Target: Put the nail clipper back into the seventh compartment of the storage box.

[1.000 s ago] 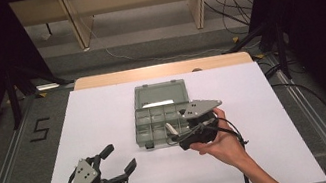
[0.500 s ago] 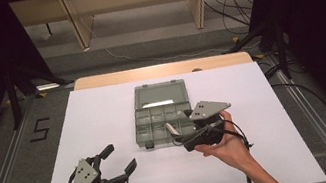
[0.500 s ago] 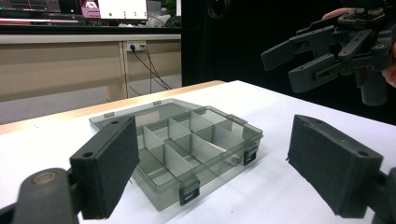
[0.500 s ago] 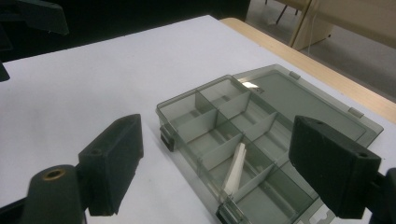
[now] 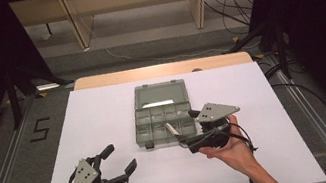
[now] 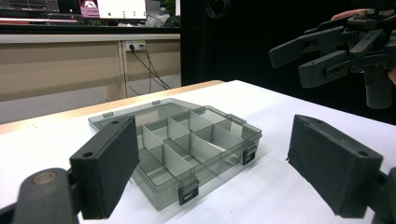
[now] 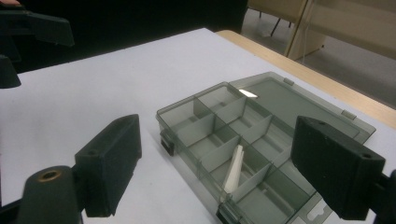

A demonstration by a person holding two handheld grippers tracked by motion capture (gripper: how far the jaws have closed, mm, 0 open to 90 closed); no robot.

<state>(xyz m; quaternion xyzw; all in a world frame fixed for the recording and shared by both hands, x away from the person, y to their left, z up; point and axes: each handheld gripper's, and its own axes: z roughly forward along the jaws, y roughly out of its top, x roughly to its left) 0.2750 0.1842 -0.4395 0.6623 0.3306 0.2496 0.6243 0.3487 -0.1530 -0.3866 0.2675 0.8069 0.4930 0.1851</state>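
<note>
A smoky-grey compartment box (image 5: 158, 132) lies open mid-table, its lid (image 5: 160, 94) folded flat behind it. A thin white strip (image 5: 173, 129) leans in a front-right compartment; the right gripper view has it (image 7: 233, 171) propped against a divider. My right gripper (image 5: 191, 130) is just right of the box, aimed left at it, open and empty. The box (image 7: 219, 121) lies beyond its jaws. My left gripper (image 5: 119, 158) is near the front-left of the table, open and empty. It faces the box (image 6: 187, 140), with the right gripper (image 6: 313, 58) at the upper right.
The white table top (image 5: 103, 112) has a wooden strip (image 5: 162, 70) along its far edge. Beyond it are floor, cables and wooden furniture legs. A "5" mark (image 5: 40, 129) is on the floor at the left.
My right gripper has drawn back a little to the right, away from the box. The white strip stays in its compartment. The left gripper has not moved.
</note>
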